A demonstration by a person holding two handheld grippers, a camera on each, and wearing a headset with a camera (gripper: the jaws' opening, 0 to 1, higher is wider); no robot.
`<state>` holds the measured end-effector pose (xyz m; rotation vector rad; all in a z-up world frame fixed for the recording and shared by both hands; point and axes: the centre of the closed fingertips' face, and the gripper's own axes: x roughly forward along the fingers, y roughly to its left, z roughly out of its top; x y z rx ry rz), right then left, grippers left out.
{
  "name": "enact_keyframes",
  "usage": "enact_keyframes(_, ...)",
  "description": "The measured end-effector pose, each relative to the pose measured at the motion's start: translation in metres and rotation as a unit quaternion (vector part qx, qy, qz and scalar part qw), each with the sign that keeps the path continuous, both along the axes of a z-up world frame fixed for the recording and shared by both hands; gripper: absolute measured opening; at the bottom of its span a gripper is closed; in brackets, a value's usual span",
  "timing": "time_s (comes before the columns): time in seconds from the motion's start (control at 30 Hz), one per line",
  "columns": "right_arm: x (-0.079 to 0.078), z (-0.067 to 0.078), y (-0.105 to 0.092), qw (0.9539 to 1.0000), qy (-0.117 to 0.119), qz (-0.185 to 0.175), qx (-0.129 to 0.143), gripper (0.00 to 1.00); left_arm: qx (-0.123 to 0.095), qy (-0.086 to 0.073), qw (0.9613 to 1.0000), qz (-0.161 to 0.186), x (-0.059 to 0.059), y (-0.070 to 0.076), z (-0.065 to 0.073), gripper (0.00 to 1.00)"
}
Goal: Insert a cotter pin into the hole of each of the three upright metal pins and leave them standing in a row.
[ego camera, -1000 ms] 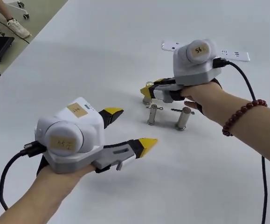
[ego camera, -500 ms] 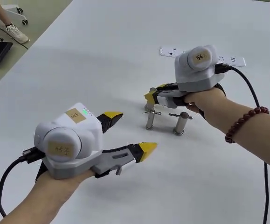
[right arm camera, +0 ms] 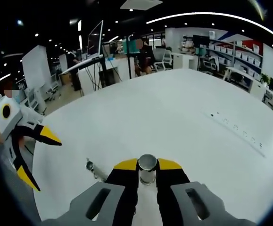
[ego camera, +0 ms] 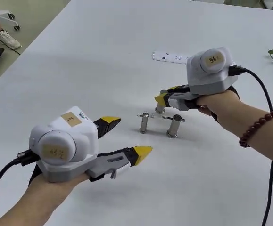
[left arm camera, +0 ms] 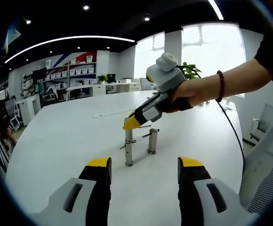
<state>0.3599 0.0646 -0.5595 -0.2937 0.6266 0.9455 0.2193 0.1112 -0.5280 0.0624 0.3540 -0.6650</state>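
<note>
Head view shows the right gripper [ego camera: 164,97], clamped on the third pin [right arm camera: 147,165], has carried it sideways behind the two fitted pins [ego camera: 144,122], so row alignment likely remains, while the left gripper [ego camera: 127,136], wide open, hangs before them.

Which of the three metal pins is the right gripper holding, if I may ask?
The rear pin, clamped in the right gripper; the two front pins stand free with cotter pins through them.

Upper right: tan sticker [ego camera: 213,59] on my right gripper [ego camera: 162,99], handwritten, reads "95". Lower left: my left gripper [ego camera: 127,136] carries two stickers [ego camera: 71,119], scrawl illegible.
</note>
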Motion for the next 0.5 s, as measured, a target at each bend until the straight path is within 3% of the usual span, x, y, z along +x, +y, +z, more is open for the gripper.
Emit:
enact_keyframes(0.17, 0.002, 0.001, -0.021, 0.9998, -0.002, -0.017, -0.006, 0.08, 0.003, -0.001, 1.0000, -0.006, -0.001, -0.002, 0.000, 0.59)
enact_keyframes(0.5, -0.017, 0.002, -0.061, 0.9986, 0.008, -0.050, -0.014, 0.08, 0.002, 0.001, 0.9999, -0.014, -0.003, -0.005, 0.000, 0.71)
